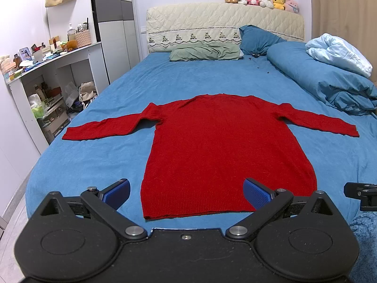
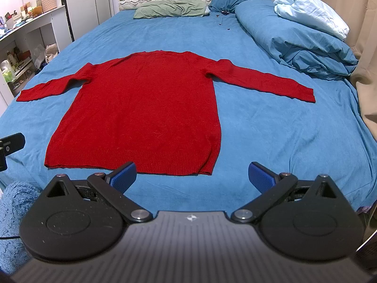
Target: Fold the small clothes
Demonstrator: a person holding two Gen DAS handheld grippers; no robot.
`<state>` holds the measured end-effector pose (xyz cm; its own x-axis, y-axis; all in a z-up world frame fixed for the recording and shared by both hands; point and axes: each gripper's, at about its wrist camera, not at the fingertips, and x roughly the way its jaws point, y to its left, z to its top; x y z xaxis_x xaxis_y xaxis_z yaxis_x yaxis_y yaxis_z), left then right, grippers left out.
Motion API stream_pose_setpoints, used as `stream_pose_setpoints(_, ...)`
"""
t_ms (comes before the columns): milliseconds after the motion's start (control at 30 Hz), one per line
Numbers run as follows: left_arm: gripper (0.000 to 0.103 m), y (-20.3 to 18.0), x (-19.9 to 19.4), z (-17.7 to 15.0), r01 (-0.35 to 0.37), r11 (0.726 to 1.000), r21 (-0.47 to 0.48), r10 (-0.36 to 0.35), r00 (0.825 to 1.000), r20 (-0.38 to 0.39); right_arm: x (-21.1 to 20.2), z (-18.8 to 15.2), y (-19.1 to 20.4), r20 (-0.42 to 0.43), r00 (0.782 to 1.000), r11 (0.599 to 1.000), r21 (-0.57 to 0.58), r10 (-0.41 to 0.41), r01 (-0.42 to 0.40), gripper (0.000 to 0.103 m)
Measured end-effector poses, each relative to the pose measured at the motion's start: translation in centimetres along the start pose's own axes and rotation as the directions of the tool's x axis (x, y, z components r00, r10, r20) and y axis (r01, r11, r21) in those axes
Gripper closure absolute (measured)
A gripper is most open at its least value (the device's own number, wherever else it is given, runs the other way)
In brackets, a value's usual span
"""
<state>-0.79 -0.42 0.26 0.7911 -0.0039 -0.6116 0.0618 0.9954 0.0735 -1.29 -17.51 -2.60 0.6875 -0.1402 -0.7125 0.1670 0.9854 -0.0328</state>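
Red sweater (image 1: pixel 212 146) spread flat near bed's (image 1: pixel 113 155) foot edge, sleeves out; nothing folded yet; left gripper (image 1: pixel 187 192) and right gripper (image 2: pixel 192 175) fingers wide apart, empty.

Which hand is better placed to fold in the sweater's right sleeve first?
Probably the right. The right tongs are open near the sweater hem's right corner, on the same side as the right sleeve. The left tongs are open at the hem's left half, so they would have to cross the body.
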Motion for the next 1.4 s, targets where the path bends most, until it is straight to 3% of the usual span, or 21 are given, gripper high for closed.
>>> stream_pose_setpoints(667,0.000,0.2,-0.5,0.8,0.003,1.000,-0.015,-0.003,1.000,0.026,-1.6,1.4,-0.6,0.035,0.999,0.999,0.037,0.007,-0.008,0.000)
stream_pose_setpoints(900,0.000,-1.5,-0.2,8.1,0.062,0.998,0.032,-0.067,0.983,0.173,-2.3,6.1,-4.8,0.124,0.992,0.995,0.094,-0.033,0.021,0.000)
stream_pose_setpoints(1067,0.000,-4.5,2.9,14.8,0.124,0.988,0.092,-0.142,0.962,0.234,-0.5,11.0,-9.1,0.185,0.978,0.988,0.139,-0.099,0.074,0.000)
stream_pose_setpoints(1200,0.000,-7.7,7.6,19.0,0.144,0.982,0.120,-0.169,0.958,0.232,3.0,14.6,-13.2,0.202,0.967,0.975,0.191,-0.154,0.115,0.000)
stream_pose_setpoints(1300,0.000,-10.2,12.2,21.4,0.210,0.970,0.122,-0.231,0.955,0.188,6.8,16.6,-16.1,0.192,0.963,0.962,0.230,-0.191,0.145,0.000)
stream_pose_setpoints(1400,0.000,-13.3,18.1,22.8,0.205,0.969,0.135,-0.224,0.963,0.146,11.7,18.1,-18.8,0.152,0.962,0.944,0.278,-0.228,0.180,0.000)
